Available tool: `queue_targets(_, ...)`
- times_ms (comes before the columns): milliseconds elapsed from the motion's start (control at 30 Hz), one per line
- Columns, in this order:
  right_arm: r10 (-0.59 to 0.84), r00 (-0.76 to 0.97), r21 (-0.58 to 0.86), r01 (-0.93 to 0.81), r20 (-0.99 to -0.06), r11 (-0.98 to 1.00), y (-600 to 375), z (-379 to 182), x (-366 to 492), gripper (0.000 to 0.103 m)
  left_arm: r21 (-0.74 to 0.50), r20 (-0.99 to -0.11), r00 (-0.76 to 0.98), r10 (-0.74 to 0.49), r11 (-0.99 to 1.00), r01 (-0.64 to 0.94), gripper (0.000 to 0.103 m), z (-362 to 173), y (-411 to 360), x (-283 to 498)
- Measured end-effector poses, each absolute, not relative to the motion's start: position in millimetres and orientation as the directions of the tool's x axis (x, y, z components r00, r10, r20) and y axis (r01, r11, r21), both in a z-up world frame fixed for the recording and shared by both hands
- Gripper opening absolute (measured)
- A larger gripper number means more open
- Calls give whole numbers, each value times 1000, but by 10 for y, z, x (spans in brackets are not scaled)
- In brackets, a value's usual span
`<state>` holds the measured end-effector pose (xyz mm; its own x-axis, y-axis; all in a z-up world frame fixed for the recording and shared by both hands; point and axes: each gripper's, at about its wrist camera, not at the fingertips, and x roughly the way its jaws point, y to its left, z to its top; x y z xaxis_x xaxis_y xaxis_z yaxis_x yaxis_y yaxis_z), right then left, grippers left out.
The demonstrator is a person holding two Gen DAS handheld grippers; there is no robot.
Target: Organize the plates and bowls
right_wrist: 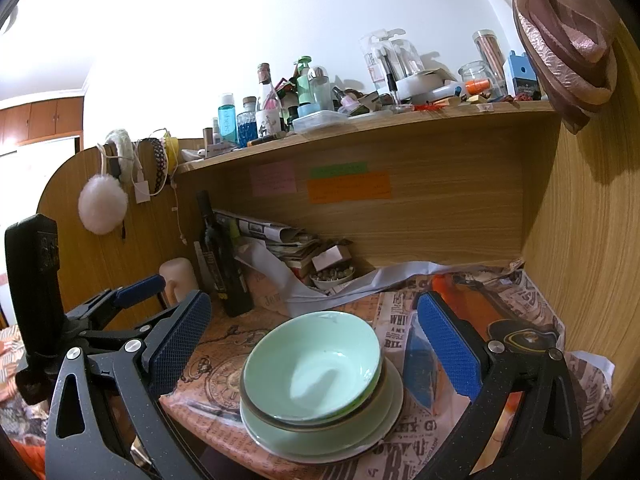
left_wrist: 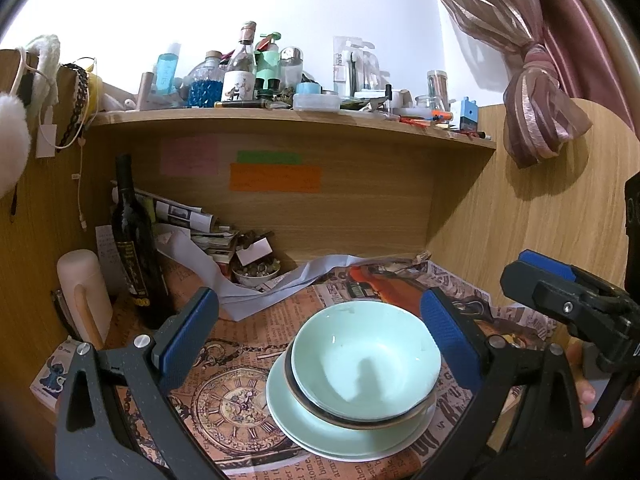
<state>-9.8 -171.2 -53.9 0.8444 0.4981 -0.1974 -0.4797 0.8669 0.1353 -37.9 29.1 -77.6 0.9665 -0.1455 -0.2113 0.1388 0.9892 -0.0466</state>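
Note:
A pale green bowl (left_wrist: 366, 356) sits nested in a second bowl with a dark rim (left_wrist: 320, 408), and both stand on pale green plates (left_wrist: 296, 428) on the newspaper-covered desk. The same stack shows in the right wrist view, with the top bowl (right_wrist: 312, 364) over the plates (right_wrist: 320, 440). My left gripper (left_wrist: 320, 344) is open and empty, its blue-padded fingers (left_wrist: 186, 340) to either side of the stack and above it. My right gripper (right_wrist: 316, 348) is open and empty, likewise straddling the stack. The right gripper also shows at the right edge of the left wrist view (left_wrist: 560, 280).
A dark wine bottle (left_wrist: 134, 240), a cream jug (left_wrist: 82, 292), a small bowl of shells (left_wrist: 256, 272) and piled papers (left_wrist: 192, 224) stand at the desk's back left. A cluttered shelf (left_wrist: 292, 120) hangs overhead. Wooden side panels close both sides.

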Motion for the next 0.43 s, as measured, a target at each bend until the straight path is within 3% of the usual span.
queue_targets(433,487,845,141,-467,-221,873,-1680,-586,-2,103,-62,-227,964,-138,990,127,103,-801,305,-304)
